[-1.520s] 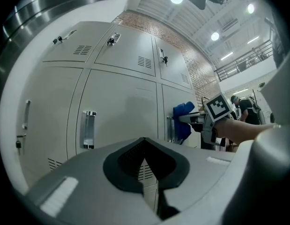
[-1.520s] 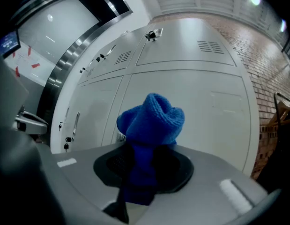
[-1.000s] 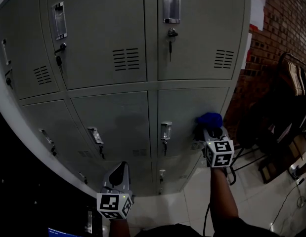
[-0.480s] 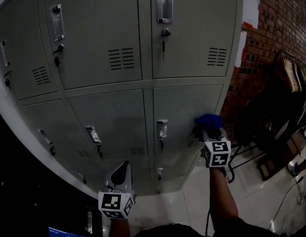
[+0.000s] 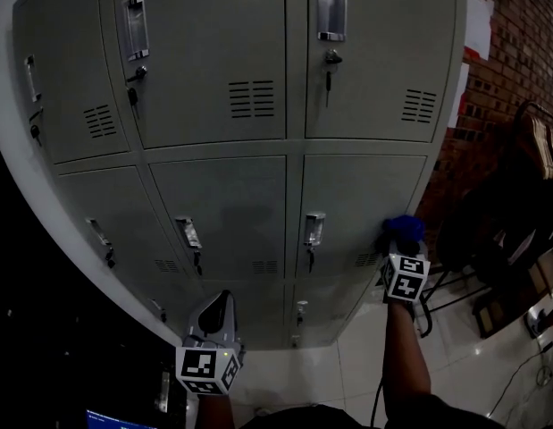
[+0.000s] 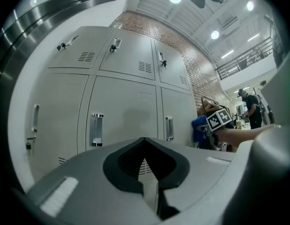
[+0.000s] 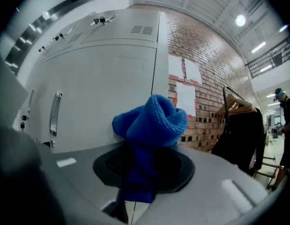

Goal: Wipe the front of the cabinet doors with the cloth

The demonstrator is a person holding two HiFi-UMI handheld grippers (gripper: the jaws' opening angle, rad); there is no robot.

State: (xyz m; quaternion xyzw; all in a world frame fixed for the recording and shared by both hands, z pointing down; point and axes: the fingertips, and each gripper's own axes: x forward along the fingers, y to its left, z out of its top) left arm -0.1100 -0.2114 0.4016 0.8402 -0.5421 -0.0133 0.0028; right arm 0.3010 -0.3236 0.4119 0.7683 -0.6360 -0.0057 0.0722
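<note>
The grey locker cabinet point(image 5: 222, 195) fills the wall in front of me, with brick point(image 5: 517, 52) to its right. The middle-row door point(image 5: 365, 195) on the right side is the one being worked. The right gripper point(image 5: 401, 245) is held up to it, jaws clamped on the blue cloth point(image 5: 403, 229). The bunched cloth presses against the door's lower right corner, close to the cabinet's edge. The left gripper point(image 5: 219, 304) hangs low before the bottom row, jaws together on nothing, well apart from the cloth.

I'd say the wiping is mid-stroke on this one door. The next move calls for dragging the cloth back leftward toward the handle point(image 5: 314, 231) while keeping it pressed flat, and most doors look yet to be reached.

Against half a second ago, the cloth has slid a little lower and nearer the edge. The left gripper has barely shifted.
</note>
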